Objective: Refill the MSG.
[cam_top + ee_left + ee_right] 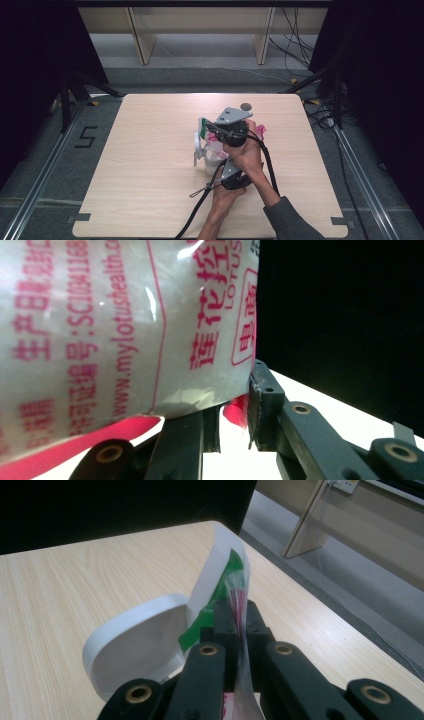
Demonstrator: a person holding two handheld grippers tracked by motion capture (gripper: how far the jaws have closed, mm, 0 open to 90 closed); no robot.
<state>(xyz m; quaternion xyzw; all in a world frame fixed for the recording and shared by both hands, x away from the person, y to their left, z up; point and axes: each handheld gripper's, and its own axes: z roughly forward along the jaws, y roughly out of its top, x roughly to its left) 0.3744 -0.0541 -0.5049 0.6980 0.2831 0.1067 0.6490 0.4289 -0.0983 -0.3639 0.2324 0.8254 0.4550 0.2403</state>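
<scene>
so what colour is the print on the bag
Pink-red lettering on the cloudy white bag, clearest in the left gripper view.

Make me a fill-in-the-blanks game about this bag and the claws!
1. The writing on the bag is ____ in colour.
2. The right claw is shut on the bag's ____.
3. The white dispenser carries a ____ strip.
4. The table is made of light ____.

Missing words: pink; edge; green; wood

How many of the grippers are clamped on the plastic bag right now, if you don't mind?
2: the left gripper pinches the plastic bag at its lower edge, and the right gripper is shut on its thin edge, beside the white container.
</scene>
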